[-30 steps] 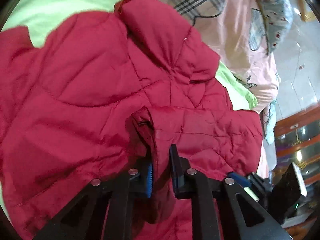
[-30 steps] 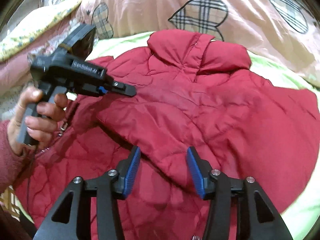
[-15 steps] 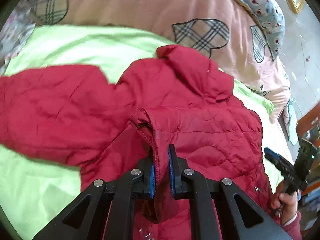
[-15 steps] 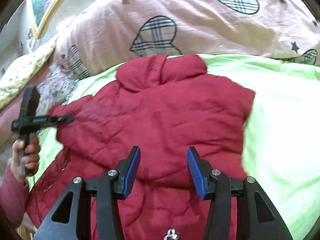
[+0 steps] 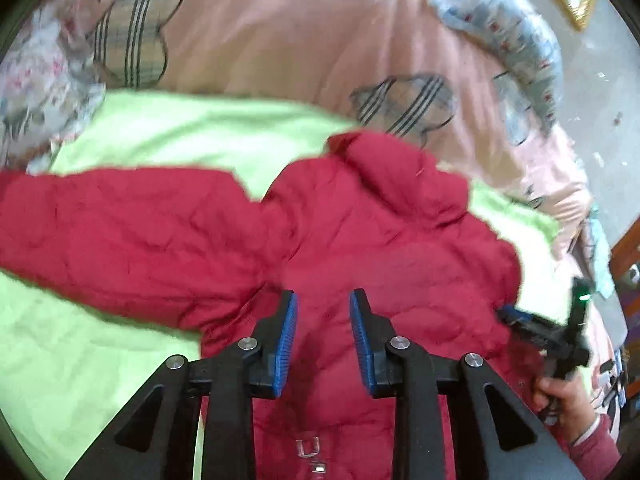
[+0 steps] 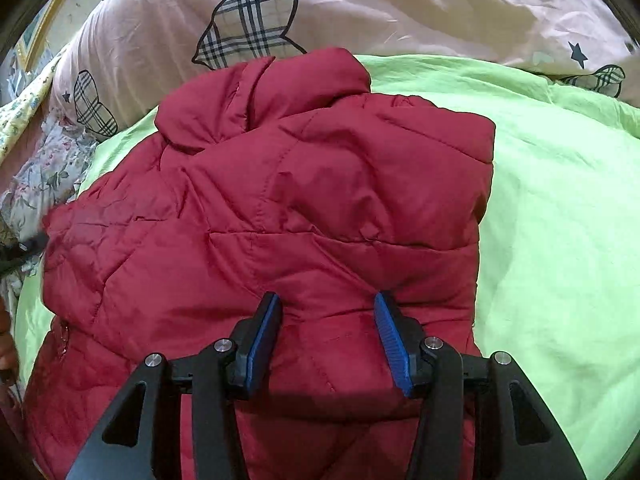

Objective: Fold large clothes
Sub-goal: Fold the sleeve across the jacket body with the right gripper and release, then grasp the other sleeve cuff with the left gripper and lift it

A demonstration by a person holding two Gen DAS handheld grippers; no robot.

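A red quilted jacket [image 5: 360, 240] lies on a lime-green sheet [image 5: 100, 340], collar toward the pink pillows. One sleeve [image 5: 120, 224] stretches out to the left in the left wrist view. My left gripper [image 5: 323, 308] is open and empty just above the jacket's body. In the right wrist view the jacket [image 6: 300, 208] has its right side folded in, giving a straight right edge. My right gripper [image 6: 328, 308] is open and empty over the jacket's lower half. The right gripper also shows in the left wrist view [image 5: 540, 332], held in a hand at the jacket's right edge.
Pink pillows with plaid hearts [image 6: 360, 12] lie beyond the collar. A floral cloth [image 6: 44, 168] sits at the left of the bed. The green sheet [image 6: 560, 220] runs right of the jacket. A blue patterned pillow [image 5: 504, 40] and wooden furniture [image 5: 628, 248] are at the right.
My left gripper let go of the jacket fold and opened. The sleeve now lies out to the left. My right gripper stayed open and the view pulled back from the jacket.
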